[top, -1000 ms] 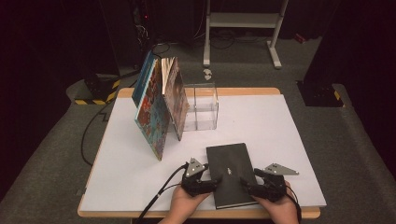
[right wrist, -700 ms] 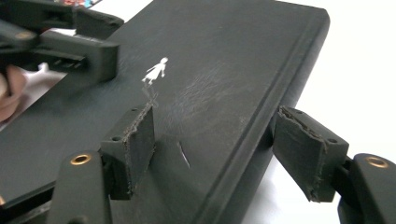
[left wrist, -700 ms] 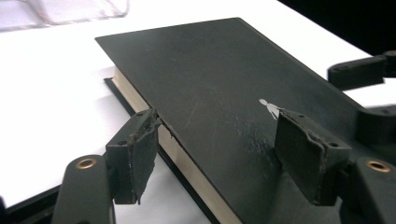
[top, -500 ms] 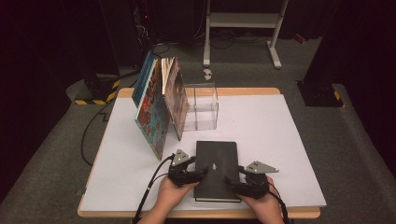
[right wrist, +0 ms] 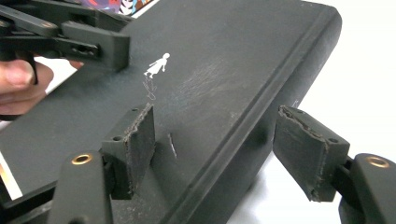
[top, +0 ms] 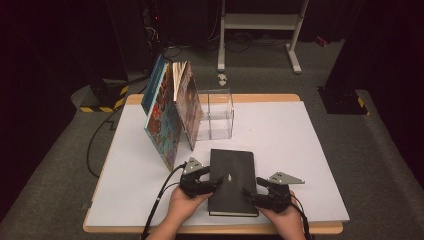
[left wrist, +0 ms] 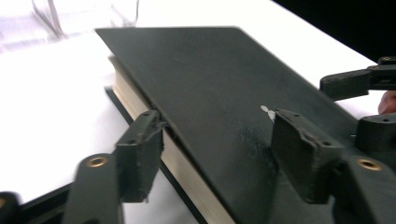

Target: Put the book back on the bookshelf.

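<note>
Each hand-held gripper is matte black plastic. The left hand-held gripper [top: 209, 181] and the right hand-held gripper [top: 254, 191] each carry a grey three-cornered plate on top. A black cable trails from each body. In the gripper views the jaws are blocky black bars, each with a brass-coloured rivet near its base and a rough, chipped rectangular pad at its tip. The person's forearms are bare, with no sleeves showing.
</note>
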Demonstrator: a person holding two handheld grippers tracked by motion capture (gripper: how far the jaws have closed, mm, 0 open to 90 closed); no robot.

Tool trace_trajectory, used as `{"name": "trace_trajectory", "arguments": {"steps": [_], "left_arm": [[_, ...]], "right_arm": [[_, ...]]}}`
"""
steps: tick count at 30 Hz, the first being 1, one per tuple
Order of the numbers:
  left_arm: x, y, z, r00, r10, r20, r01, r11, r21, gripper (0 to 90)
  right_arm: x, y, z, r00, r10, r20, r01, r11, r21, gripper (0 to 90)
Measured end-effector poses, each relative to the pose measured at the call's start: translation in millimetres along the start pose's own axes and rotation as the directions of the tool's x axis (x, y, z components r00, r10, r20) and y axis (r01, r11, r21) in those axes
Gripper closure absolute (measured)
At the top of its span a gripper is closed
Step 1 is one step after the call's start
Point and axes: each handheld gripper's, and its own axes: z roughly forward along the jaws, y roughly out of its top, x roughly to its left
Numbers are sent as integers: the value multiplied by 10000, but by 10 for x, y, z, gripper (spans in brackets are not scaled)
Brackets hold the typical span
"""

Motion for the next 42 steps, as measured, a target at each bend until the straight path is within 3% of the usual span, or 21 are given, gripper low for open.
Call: {"name": "trace_trajectory", "arguments": {"steps": [8, 11, 12, 20, 28, 35, 42], "left_arm": [[-72, 122, -53, 9981, 596, -176, -595, 9982, 72, 381], [-36, 133, -37, 9987, 492, 99, -494, 9987, 152, 379], [3, 125, 0, 9992, 229, 335, -241, 9991, 361, 379], [79, 88, 43, 9973, -148, 724, 104, 9981, 608, 394], [93, 77, 34, 9960, -86, 889, 54, 9993, 362, 403], [54, 68, 67, 9955, -61, 944, 32, 9995, 303, 350], [94, 74, 14, 9916, -64, 1295, 58, 10000, 55, 469]], "right_arm": [[-4, 17, -32, 10000, 55, -2, -55, 9999, -143, 297], [-4, 17, -34, 10000, 47, -11, -47, 9999, -158, 298], [-4, 17, -33, 10000, 47, -3, -47, 9999, -145, 298], [-25, 27, 29, 9998, 51, -170, -51, 10000, -26, 267], [-120, 105, 128, 9982, 449, -386, -443, 9989, 164, 213], [-108, 106, 126, 9988, 374, -301, -372, 9993, 60, 217], [-106, 87, 104, 9985, 365, -405, -366, 9993, -5, 220]]}}
